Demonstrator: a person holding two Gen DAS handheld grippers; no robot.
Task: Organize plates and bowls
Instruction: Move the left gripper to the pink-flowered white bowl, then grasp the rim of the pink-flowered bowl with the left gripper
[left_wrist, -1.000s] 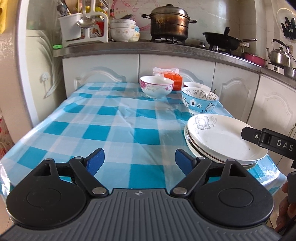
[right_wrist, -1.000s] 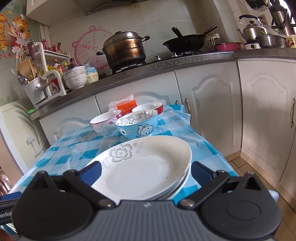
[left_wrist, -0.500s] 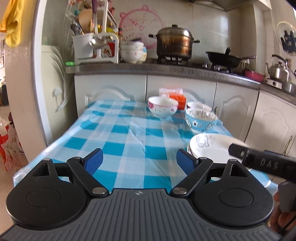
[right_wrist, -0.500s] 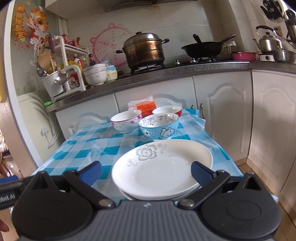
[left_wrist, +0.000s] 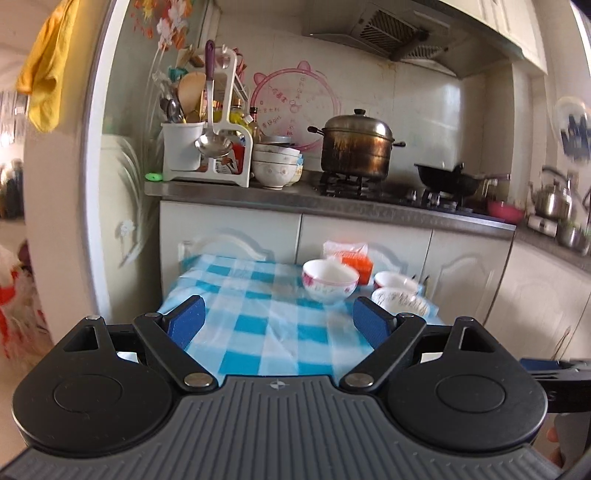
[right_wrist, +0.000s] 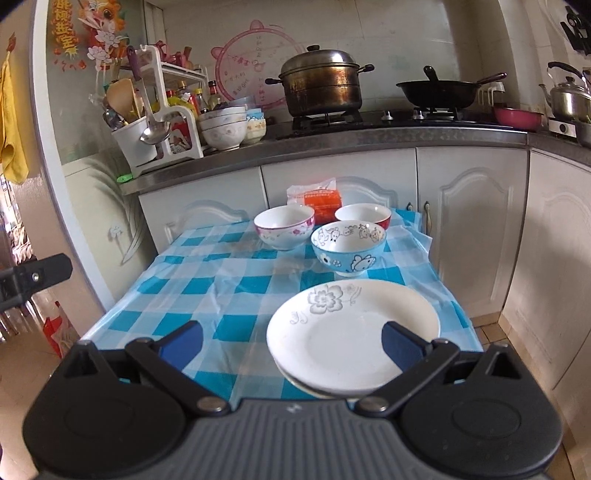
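Observation:
A stack of white plates (right_wrist: 351, 332) with a grey flower print lies at the near right of the blue checked table (right_wrist: 221, 280). Behind it stand a blue cartoon bowl (right_wrist: 348, 248), a white bowl with pink flowers (right_wrist: 284, 227) (left_wrist: 330, 280) and a red-rimmed bowl (right_wrist: 363, 216) (left_wrist: 393, 279). My right gripper (right_wrist: 290, 341) is open, held off the table's near edge, its right finger over the plates' rim. My left gripper (left_wrist: 277, 320) is open and empty, back from the near edge. In the left wrist view the plates are hidden and the blue bowl (left_wrist: 400, 301) is partly hidden.
An orange packet (right_wrist: 321, 197) sits at the table's far end against white cabinets (right_wrist: 472, 218). The counter (right_wrist: 332, 134) holds stacked bowls (right_wrist: 223, 127), a utensil rack (right_wrist: 147, 122), a steel pot (right_wrist: 321, 85), a wok (right_wrist: 437, 90) and a kettle (right_wrist: 567, 98).
Both grippers have pulled back and risen away from the table, so the plates and bowls look smaller and farther. Both stay open; the dishes have not moved.

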